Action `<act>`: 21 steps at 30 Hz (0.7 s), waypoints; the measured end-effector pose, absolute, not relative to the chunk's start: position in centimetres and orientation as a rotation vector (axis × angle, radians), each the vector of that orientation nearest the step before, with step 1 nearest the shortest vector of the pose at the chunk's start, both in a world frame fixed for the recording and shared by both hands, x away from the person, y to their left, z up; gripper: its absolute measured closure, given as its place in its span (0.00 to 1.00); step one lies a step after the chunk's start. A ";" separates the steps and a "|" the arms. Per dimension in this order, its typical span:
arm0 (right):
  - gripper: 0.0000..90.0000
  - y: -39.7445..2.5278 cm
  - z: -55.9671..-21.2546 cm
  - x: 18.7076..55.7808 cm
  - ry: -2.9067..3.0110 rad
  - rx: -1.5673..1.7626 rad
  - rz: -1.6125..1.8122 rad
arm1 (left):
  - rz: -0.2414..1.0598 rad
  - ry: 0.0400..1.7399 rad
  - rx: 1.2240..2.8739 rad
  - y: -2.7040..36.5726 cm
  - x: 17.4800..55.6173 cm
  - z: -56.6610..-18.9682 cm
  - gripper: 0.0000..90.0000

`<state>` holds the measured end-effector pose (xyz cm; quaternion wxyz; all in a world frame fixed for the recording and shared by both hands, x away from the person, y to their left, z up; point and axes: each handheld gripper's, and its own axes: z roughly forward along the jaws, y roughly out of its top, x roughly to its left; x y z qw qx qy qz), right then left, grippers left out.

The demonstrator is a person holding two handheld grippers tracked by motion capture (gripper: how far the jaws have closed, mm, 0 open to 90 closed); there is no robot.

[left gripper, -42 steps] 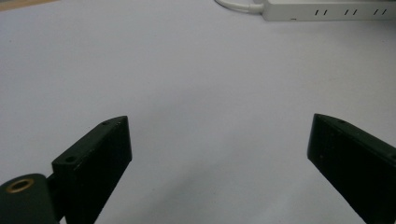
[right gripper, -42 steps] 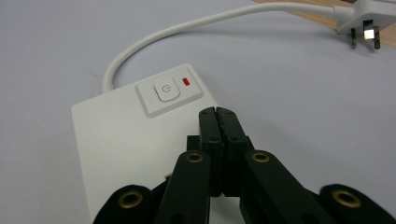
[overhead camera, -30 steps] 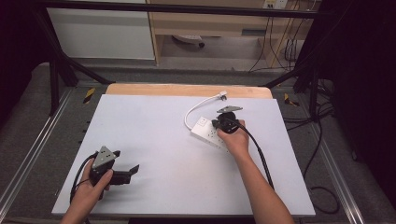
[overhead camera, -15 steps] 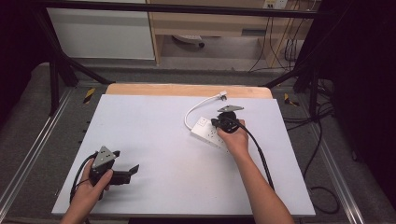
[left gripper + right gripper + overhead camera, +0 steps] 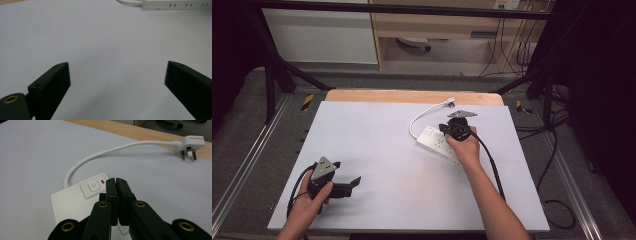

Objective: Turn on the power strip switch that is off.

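A white power strip lies on the white tabletop, right of centre. Its white cable curls back to a three-pin plug near the far edge. My right gripper hovers over the strip's switch end with its jaws pressed together and nothing between them. In the right gripper view the shut tips sit just right of the power button and a small red indicator; the plug lies unplugged. My left gripper rests near the front left, open over bare table.
A wooden strip runs along the table's far edge. Black cables trail from both grippers across the table and off the front right. The power strip's socket side shows far off in the left gripper view.
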<state>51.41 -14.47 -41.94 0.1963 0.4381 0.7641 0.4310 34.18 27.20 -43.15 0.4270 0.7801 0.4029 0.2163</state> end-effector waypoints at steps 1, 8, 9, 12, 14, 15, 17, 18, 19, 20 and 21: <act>0.99 -14.5 -41.9 51.4 2.140 1.227 1.207 | 0.540 1.007 1.949 27.2 34.2 -43.1 0.07; 0.94 -14.6 -41.6 51.3 2.133 1.237 1.225 | 0.536 1.007 1.949 27.2 34.2 -43.2 0.07; 0.94 -14.7 -41.5 51.2 2.129 1.235 1.228 | 0.536 1.007 1.949 27.2 34.2 -43.2 0.07; 0.93 -14.7 -41.2 51.1 2.128 1.229 1.232 | 0.537 1.007 1.949 27.2 34.2 -43.2 0.07; 0.92 -14.9 -41.0 51.0 2.125 1.223 1.240 | 0.538 1.007 1.950 27.2 34.2 -43.2 0.07; 0.90 -14.9 -40.7 50.9 2.120 1.225 1.244 | 0.538 1.008 1.950 27.1 34.1 -43.2 0.07; 0.89 -15.1 -40.6 50.8 2.121 1.217 1.245 | 0.537 1.009 1.952 27.2 34.2 -43.2 0.07; 0.87 -15.2 -40.5 50.8 2.124 1.215 1.244 | 0.536 1.010 1.953 27.2 34.2 -43.3 0.07; 0.87 -15.2 -40.5 50.8 2.124 1.215 1.244 | 0.536 1.010 1.953 27.2 34.2 -43.3 0.07; 0.86 -15.3 -40.4 50.8 2.123 1.222 1.244 | 0.536 1.010 1.953 27.2 34.2 -43.3 0.07; 0.86 -15.3 -40.4 50.8 2.123 1.222 1.244 | 0.536 1.011 1.953 27.2 34.2 -43.3 0.07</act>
